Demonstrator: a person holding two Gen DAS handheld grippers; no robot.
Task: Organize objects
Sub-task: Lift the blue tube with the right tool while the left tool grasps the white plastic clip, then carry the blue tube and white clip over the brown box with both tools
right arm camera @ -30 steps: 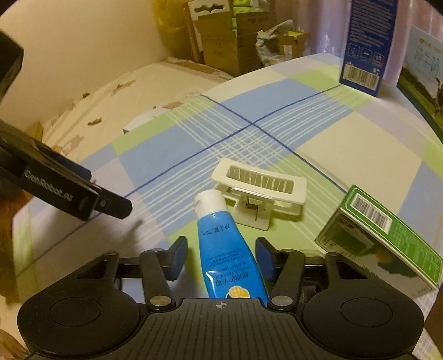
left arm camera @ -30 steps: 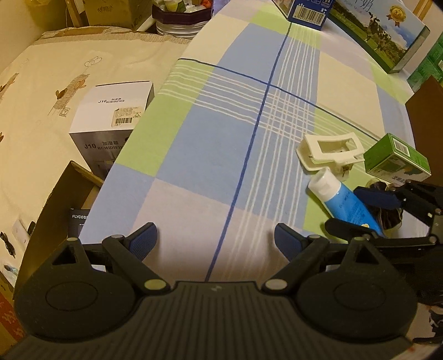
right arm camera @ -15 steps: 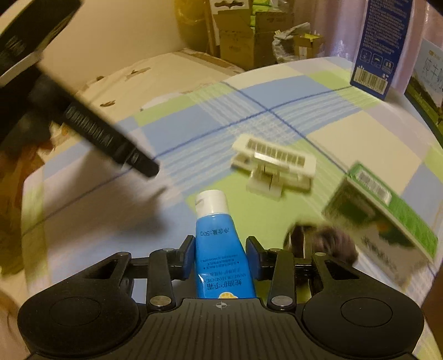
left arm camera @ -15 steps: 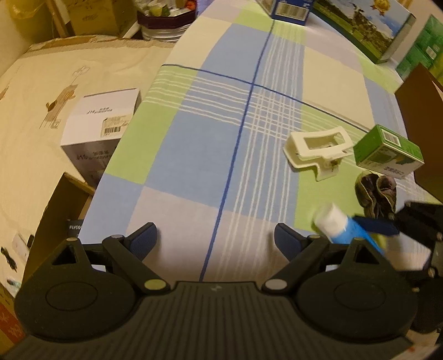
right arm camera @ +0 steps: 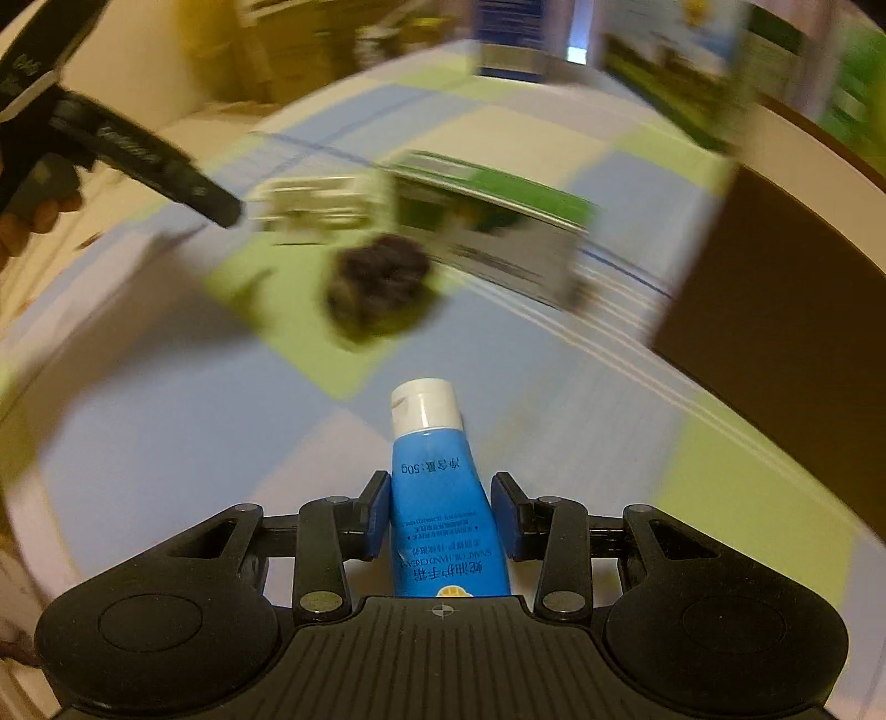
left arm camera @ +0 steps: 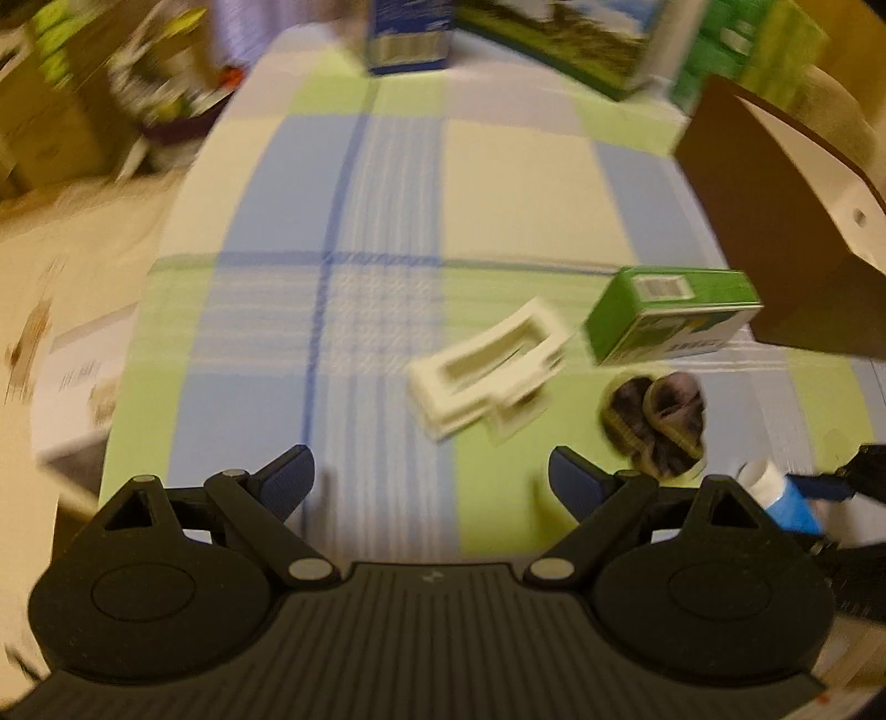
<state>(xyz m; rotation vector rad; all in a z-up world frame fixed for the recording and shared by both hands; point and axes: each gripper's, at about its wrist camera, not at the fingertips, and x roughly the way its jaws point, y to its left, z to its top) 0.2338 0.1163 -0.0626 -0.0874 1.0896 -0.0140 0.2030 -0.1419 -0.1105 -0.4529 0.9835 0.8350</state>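
My right gripper (right arm camera: 440,501) is shut on a blue hand-cream tube (right arm camera: 437,487) with a white cap, held above the checked cloth. The same tube (left arm camera: 783,498) shows at the right edge of the left wrist view. My left gripper (left arm camera: 429,476) stands open over the cloth with nothing between its fingers. Ahead of it lie a white plastic clip (left arm camera: 490,368), a small green carton (left arm camera: 670,310) and a dark fuzzy bundle (left arm camera: 656,423). In the blurred right wrist view the bundle (right arm camera: 379,285), the carton (right arm camera: 493,227) and the clip (right arm camera: 315,202) lie beyond the tube.
A brown open box (left arm camera: 775,232) stands at the right, also the brown box (right arm camera: 786,315) in the right wrist view. A blue carton (left arm camera: 410,33) and a picture box (left arm camera: 559,39) stand at the far end. The table edge drops off at the left (left arm camera: 133,310).
The right gripper closed on the tube and lifted it off the cloth, swinging right toward the brown box. The left gripper turned right, so the clip and carton now lie ahead of it.
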